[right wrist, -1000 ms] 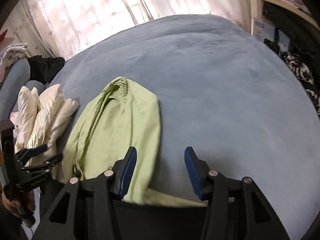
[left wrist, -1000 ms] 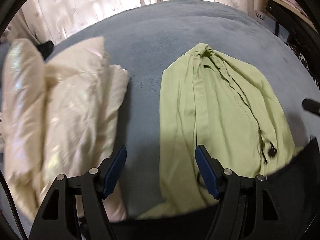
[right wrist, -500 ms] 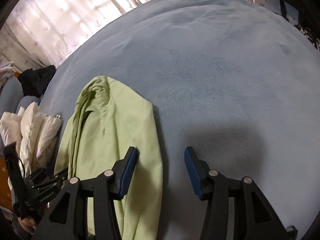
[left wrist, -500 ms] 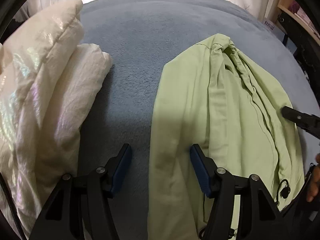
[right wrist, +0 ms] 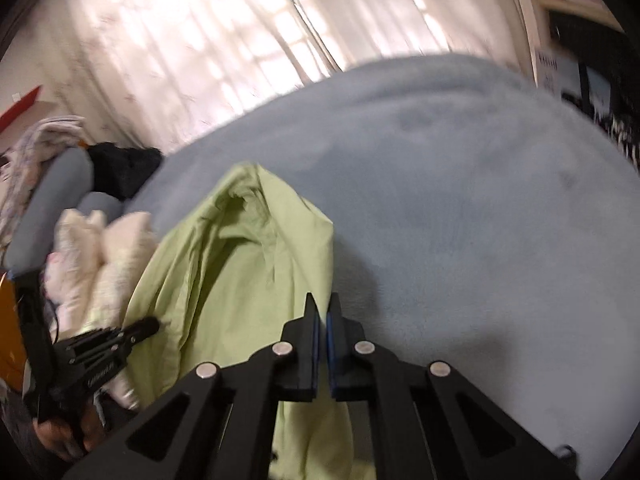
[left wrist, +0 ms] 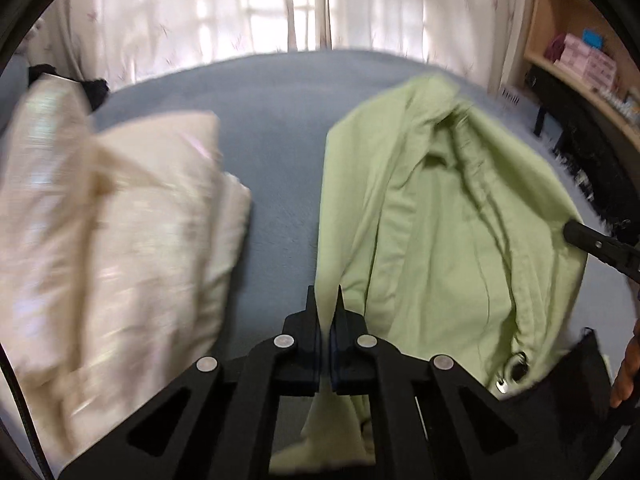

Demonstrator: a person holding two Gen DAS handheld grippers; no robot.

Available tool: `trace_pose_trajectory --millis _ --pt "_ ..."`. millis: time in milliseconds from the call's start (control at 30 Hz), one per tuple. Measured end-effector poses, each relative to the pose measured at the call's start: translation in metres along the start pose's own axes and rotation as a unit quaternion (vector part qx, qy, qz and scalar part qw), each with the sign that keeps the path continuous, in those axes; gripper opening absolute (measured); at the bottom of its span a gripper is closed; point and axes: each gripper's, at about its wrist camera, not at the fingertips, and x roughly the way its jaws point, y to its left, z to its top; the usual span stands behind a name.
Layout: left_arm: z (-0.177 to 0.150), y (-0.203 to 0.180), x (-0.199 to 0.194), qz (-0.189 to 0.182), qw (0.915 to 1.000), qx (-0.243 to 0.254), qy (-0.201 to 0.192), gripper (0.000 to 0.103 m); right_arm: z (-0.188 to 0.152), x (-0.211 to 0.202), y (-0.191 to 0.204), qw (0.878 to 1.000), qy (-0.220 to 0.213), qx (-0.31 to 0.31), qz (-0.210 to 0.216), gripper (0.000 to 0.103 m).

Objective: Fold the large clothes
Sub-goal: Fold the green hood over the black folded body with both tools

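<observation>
A light green garment [left wrist: 440, 240] lies lengthwise on the blue-grey bed cover [left wrist: 272, 120], its near end lifted off the bed. My left gripper [left wrist: 325, 300] is shut on the garment's left near edge. My right gripper [right wrist: 322, 308] is shut on its right near edge; the green garment [right wrist: 248, 264] hangs from the jaws. The right gripper also shows at the right edge of the left wrist view [left wrist: 600, 244], and the left gripper shows at the lower left of the right wrist view [right wrist: 116, 340].
A cream puffy jacket [left wrist: 100, 248] lies folded to the left of the green garment. Dark clothes [right wrist: 120, 168] and grey pillows [right wrist: 52, 196] lie at the bed's far left. Curtains [left wrist: 280, 12] hang behind. Shelves [left wrist: 580, 60] stand to the right.
Both grippers have gone from open to shut on the green garment's near edges and have lifted that end off the bed.
</observation>
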Motion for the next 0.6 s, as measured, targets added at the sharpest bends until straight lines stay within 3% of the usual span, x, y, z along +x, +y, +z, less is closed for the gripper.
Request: trace_pose_trajectory --millis 133,267,367,433,533,600 --pt "-0.024 0.015 -0.065 -0.032 0.9992 -0.013 -0.023 0.0 -0.022 -0.072 0.016 0.998 -0.036 -0.033 0.027 0.003" --pt "-0.072 0.027 -0.118 -0.069 0.9972 -0.024 -0.016 0.001 -0.062 -0.126 0.023 0.997 -0.043 -0.059 0.026 0.003" --pt "-0.12 0.029 -0.142 -0.08 0.9965 -0.018 0.018 0.001 -0.102 -0.148 0.022 0.996 -0.014 -0.084 -0.013 0.011" --pt "-0.141 0.028 -0.148 -0.066 0.9967 -0.008 0.046 0.001 -0.136 -0.154 0.014 0.995 0.032 -0.089 -0.041 0.033" --pt "-0.2 0.041 -0.165 -0.055 0.9945 -0.011 0.089 0.001 -0.18 -0.169 0.005 0.992 0.074 -0.078 -0.071 0.033" --pt "-0.222 0.045 -0.172 -0.043 0.9935 -0.016 0.105 0.001 -0.198 -0.18 -0.002 0.991 0.089 -0.063 -0.072 0.033"
